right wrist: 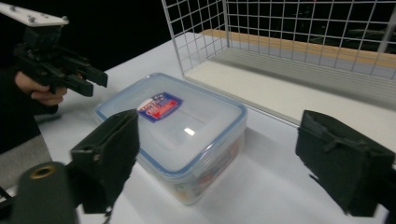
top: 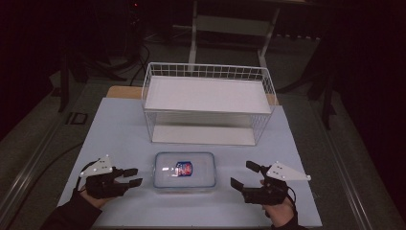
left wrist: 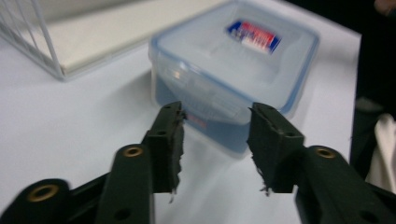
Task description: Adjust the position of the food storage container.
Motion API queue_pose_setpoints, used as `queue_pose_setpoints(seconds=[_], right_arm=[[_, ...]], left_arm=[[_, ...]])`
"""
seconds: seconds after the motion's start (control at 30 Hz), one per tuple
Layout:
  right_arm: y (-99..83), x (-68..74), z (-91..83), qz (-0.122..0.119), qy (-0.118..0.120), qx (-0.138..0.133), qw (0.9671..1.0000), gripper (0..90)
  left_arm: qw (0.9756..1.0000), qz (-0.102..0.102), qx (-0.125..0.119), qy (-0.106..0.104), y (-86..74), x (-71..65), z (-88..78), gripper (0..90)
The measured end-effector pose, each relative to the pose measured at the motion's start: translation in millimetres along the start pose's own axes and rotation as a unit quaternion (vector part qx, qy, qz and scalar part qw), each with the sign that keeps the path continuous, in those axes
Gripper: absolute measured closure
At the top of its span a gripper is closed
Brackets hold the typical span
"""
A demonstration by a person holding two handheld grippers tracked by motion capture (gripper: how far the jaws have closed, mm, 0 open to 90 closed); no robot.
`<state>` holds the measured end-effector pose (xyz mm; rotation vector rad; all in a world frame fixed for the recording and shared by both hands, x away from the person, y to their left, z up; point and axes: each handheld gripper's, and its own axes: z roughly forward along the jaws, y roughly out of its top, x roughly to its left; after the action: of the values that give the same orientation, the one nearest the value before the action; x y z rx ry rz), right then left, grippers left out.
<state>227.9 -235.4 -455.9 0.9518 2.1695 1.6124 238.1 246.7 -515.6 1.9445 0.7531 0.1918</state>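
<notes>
The box [top: 185,170] sits between the left gripper [top: 135,177] and right gripper [top: 242,176], both open, neither touching it.

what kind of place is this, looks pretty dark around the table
Probably a lab or recording workspace, not a home. A pale table stands in a dark room, with cables on the floor and a bare metal frame behind. On it sit a white wire basket and a lidded plastic container.
</notes>
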Motion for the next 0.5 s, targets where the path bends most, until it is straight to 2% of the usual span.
queue_pose_setpoints(seconds=[0.03,0.1,0.23,0.27,0.3,0.33,0.4,0.43,0.5], right_arm=[[-0.4,-2.0,0.5,-0.006,0.009,-0.004,0.9999,13.1],[-0.8,-2.7,0.6,-0.010,0.010,-0.008,0.9999,13.2],[-2.2,-4.0,2.2,-0.021,0.008,-0.008,0.9997,14.0],[-2.7,-4.1,3.0,-0.027,0.007,-0.004,0.9996,14.1],[-4.0,-3.8,4.1,-0.030,0.010,0.000,0.9995,14.1],[-4.4,-3.8,4.1,-0.029,0.012,-0.001,0.9995,14.2],[-4.5,-3.5,4.3,-0.027,0.014,0.000,0.9995,14.3],[-4.2,-3.2,4.3,-0.029,0.013,-0.001,0.9995,14.3],[-3.7,-2.5,4.2,-0.035,0.012,0.000,0.9993,14.2]], left_arm=[[1.0000,0.003,0.007,0.000,1.5,1.3,2.5,64.3],[0.9998,0.006,0.015,0.010,4.9,3.5,5.9,66.9],[0.9991,0.020,0.031,0.023,11.1,6.6,12.3,86.6],[0.9981,0.028,0.042,0.035,13.7,8.4,20.2,86.6],[0.9982,0.021,0.048,0.028,13.8,10.2,24.0,89.4],[0.9979,0.025,0.053,0.028,13.1,10.6,27.7,89.5],[0.9975,0.021,0.065,0.019,12.0,11.7,34.4,89.5],[0.9970,0.028,0.069,0.020,11.6,10.5,36.9,89.5],[0.9966,0.031,0.076,0.008,12.2,7.9,40.7,89.5]])
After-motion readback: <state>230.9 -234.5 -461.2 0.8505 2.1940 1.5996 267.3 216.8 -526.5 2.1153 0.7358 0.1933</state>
